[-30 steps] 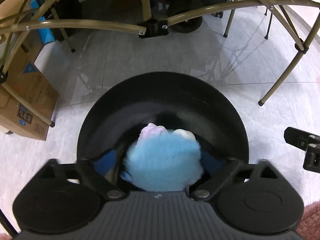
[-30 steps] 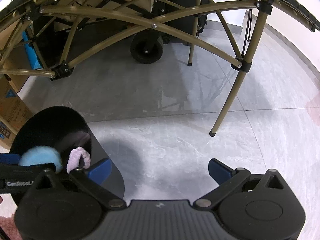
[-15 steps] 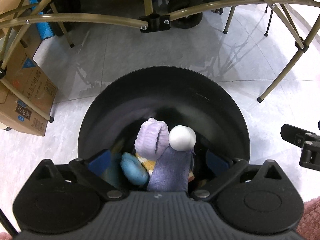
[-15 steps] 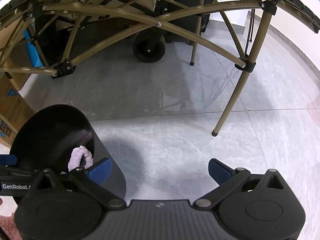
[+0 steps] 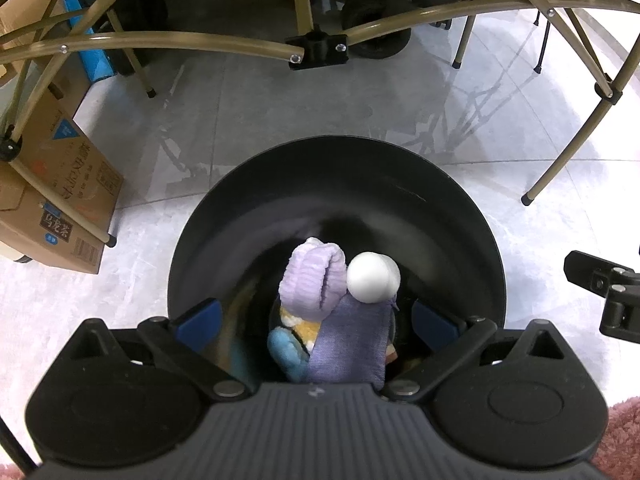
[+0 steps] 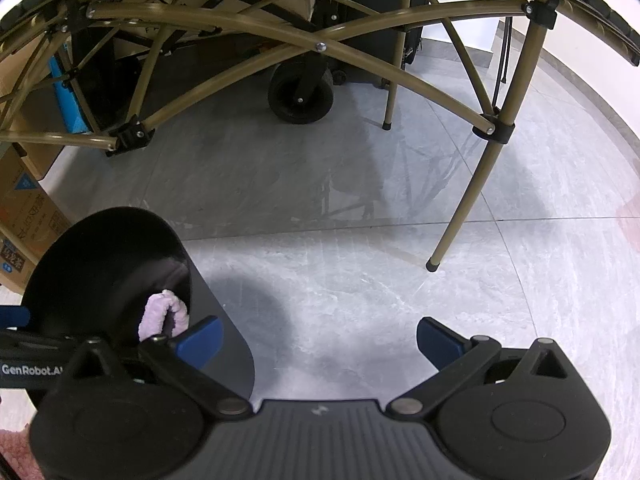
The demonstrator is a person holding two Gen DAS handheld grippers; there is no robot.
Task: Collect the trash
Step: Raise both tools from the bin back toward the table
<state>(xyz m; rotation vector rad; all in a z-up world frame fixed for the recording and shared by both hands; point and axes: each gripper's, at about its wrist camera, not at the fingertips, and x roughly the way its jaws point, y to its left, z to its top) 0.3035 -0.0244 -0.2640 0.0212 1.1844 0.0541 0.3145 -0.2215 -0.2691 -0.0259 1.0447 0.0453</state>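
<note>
Drop step looks done — my left gripper hangs over the black bin, jaws spread wide, nothing between the pads. Trash sits inside the bin, directly below and ahead of my left fingers: lilac ribbed sock on top, white ball touching it on the right, purple cloth and something light blue underneath. My right gripper is wide open too, empty, over bare grey floor, bin just to its left. Next move, my guess: pull the left clear of the rim and go looking for another piece — no loose trash visible on the floor in either view.
</note>
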